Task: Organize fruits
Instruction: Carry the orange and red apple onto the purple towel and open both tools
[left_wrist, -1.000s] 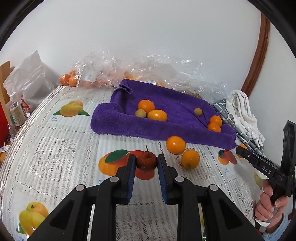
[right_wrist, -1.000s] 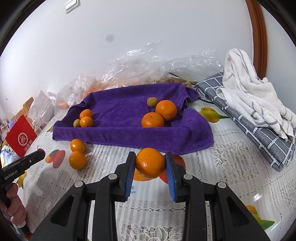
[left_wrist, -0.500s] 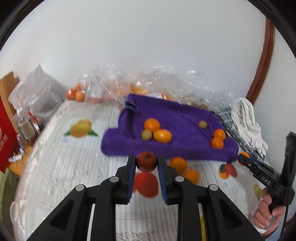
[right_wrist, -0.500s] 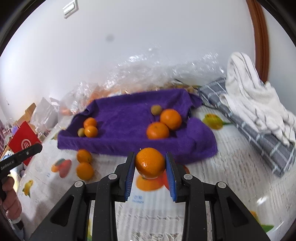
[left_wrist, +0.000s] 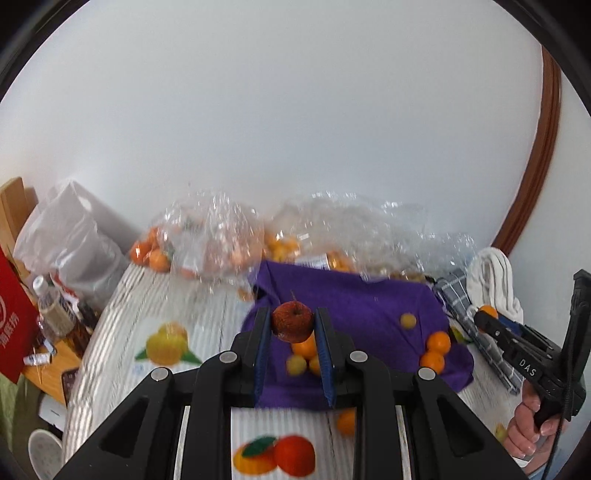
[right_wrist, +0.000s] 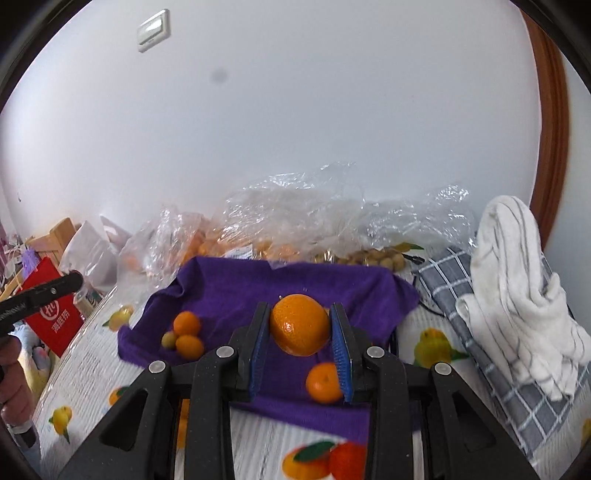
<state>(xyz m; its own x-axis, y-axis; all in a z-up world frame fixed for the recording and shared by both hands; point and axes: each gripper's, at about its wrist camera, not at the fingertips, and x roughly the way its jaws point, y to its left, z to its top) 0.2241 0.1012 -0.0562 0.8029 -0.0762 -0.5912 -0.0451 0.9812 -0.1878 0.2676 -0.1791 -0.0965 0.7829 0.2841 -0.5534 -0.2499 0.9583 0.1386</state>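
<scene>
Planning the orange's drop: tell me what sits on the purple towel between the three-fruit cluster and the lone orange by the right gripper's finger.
Bare purple towel lies between the cluster and the lone orange, seen in the right wrist view.

Both grippers (left_wrist: 291, 347) (right_wrist: 299, 354) are black with blue ribbed pads (left_wrist: 261, 354) inside the fingers and silver screws behind them.

- Counter (right_wrist: 436, 325): covered by a white lace-pattern cloth printed with fruit.
- Purple towel (right_wrist: 229, 291): laid at centre.
- Clear plastic bags (right_wrist: 295, 206): at the far edge, against the wall.
- Checked cloth (right_wrist: 491, 373): at the right, beside the purple towel.
- Loose orange (left_wrist: 346, 421): on the counter, just before the purple towel.
</scene>
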